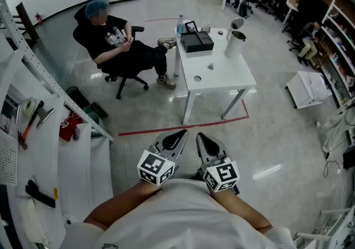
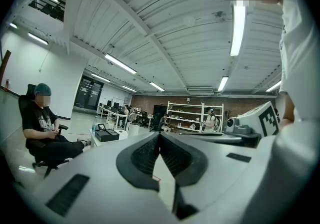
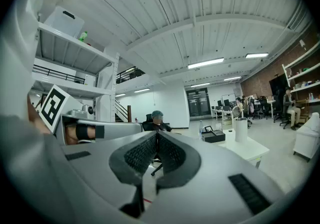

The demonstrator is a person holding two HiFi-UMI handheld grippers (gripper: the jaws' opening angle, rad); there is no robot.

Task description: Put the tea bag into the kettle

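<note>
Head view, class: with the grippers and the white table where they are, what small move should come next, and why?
Probably step forward to the white table. Both the left gripper and right gripper are shut, empty and held close to the person, while the kettle and a small item, possibly the tea bag, sit far ahead on it.

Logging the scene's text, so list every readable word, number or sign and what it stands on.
None reads clearly.
Seated person's shirt: white print, too blurred to read.
Red item: white mark, too small to read.
Left cube, right cube: square marker patterns only, no letters.
</note>
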